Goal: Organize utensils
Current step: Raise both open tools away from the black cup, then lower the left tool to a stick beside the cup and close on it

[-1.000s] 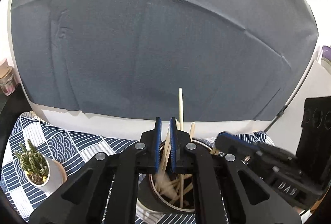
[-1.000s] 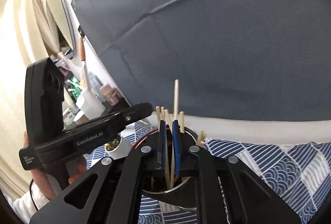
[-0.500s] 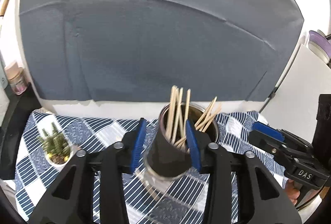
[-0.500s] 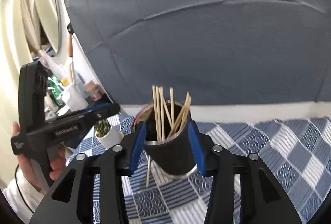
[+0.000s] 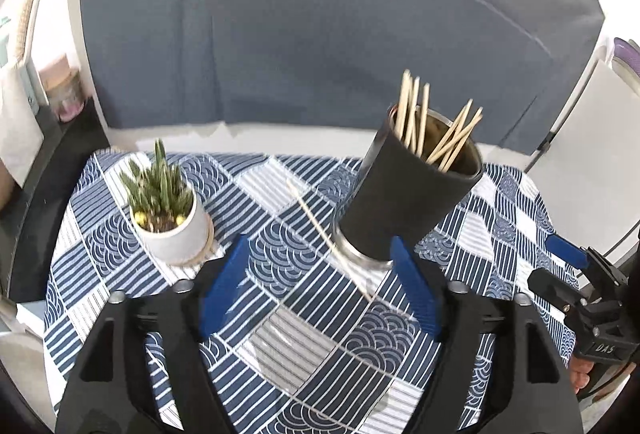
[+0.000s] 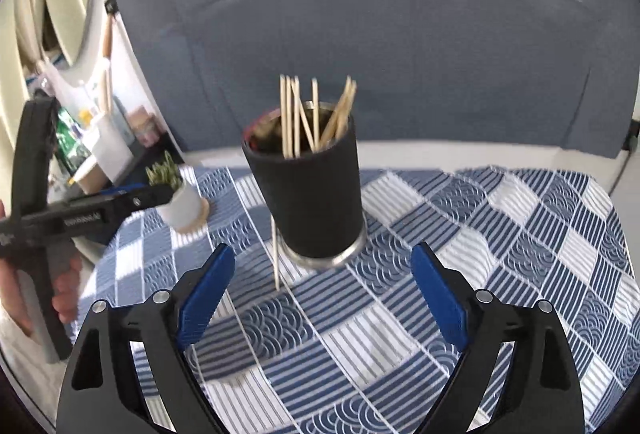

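A black cup with a metal base stands on the blue patterned tablecloth, holding several wooden chopsticks. One loose chopstick lies on the cloth, just left of the cup's base. My left gripper hovers in front of the cup, jaws opening, nothing between them. My right gripper also faces the cup from nearer the table's front, jaws opening and empty. Each gripper shows at the edge of the other's view.
A small succulent in a white pot stands left of the cup. A grey fabric backdrop rises behind the table. Jars and bottles crowd a dark shelf at far left. A hand holds the left gripper.
Both grippers were shut among the chopsticks inside the cup. They have pulled back and away from it while spreading wide, leaving the chopsticks in the cup.
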`<state>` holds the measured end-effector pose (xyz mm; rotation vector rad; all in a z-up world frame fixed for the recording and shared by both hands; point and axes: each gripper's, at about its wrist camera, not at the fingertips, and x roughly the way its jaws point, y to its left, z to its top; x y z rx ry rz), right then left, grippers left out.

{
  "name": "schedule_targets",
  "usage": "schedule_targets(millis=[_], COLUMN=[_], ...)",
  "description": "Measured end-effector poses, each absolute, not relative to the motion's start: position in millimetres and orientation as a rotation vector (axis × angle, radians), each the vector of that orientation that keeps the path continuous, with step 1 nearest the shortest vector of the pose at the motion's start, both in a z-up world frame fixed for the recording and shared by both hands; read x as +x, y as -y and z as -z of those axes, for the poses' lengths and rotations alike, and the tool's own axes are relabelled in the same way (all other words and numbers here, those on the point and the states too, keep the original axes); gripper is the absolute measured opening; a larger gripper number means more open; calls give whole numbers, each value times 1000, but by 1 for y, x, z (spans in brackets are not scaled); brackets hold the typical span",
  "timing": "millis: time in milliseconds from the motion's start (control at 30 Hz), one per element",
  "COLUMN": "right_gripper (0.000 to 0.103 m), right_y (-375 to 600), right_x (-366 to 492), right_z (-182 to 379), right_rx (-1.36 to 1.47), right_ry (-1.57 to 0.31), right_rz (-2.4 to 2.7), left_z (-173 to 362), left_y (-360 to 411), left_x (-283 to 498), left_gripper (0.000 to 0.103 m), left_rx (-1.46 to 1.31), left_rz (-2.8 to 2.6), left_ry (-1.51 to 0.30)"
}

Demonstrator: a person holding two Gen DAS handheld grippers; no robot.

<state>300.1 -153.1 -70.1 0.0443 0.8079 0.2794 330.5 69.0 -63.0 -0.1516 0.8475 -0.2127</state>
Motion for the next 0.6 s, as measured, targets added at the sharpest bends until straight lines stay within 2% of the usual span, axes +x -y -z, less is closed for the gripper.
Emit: schedule_targets(millis=[100, 600], right_gripper=[86, 86], right_y=[157, 210], right_x=[307, 388], right_z=[87, 156], right_rx=[1, -39], right_ry=[-859, -1056], right_rz=[-253, -312], left_z=[77, 162], left_y=[-63, -12], left_x=[335, 386], left_gripper=[83, 83], left_rx=[-133, -100], left_rz=[207, 143], left_ry=[-885, -1092])
